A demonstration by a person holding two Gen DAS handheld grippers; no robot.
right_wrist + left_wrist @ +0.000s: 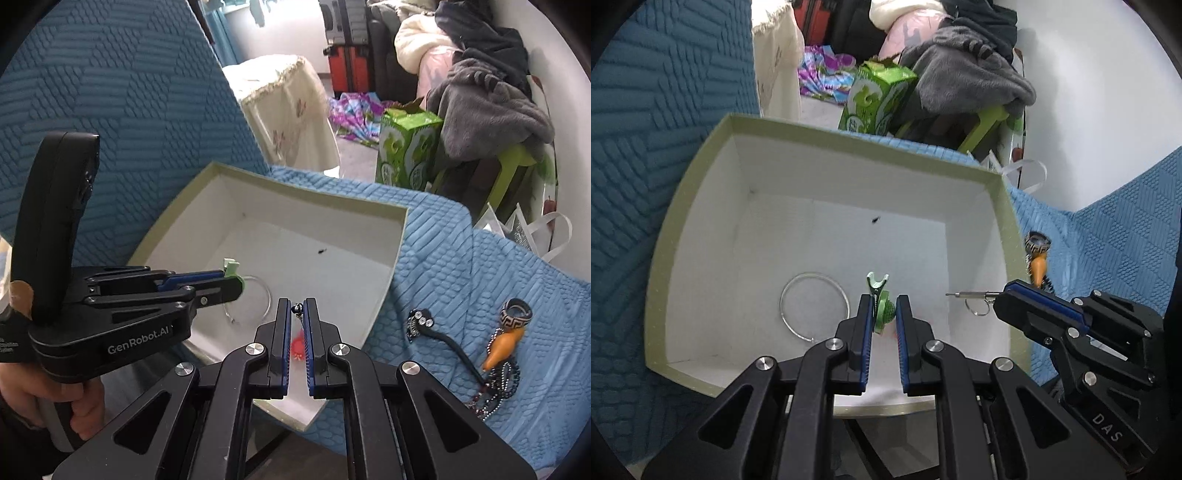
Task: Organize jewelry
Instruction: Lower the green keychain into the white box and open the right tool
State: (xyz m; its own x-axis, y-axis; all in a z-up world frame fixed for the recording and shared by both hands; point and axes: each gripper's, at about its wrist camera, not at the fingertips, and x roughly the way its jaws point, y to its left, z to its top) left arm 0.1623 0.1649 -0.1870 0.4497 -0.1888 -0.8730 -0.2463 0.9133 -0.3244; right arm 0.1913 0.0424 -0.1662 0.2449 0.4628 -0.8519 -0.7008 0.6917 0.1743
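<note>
Green clip (880,310) in left claw (882,314) above box (1001,206) floor.

- The left gripper (882,314) is closed on a pale green plastic hair clip (881,308), whose forked tip sticks up past the blue-lined fingers.
- Below it sits an open square cardboard box (960,158) with an olive-green rim and white inside.
- A thin clear bangle (812,306) lies flat on the box floor, just left of the gripper.
- The right gripper (1001,295) reaches over the box's right wall, pinching a small silver metal pin with a ring (975,299).
- An orange carrot-shaped pendant (1038,269) and a patterned dark ring (1038,242) rest on the blue textured quilt (1108,229), outside the box.
</note>
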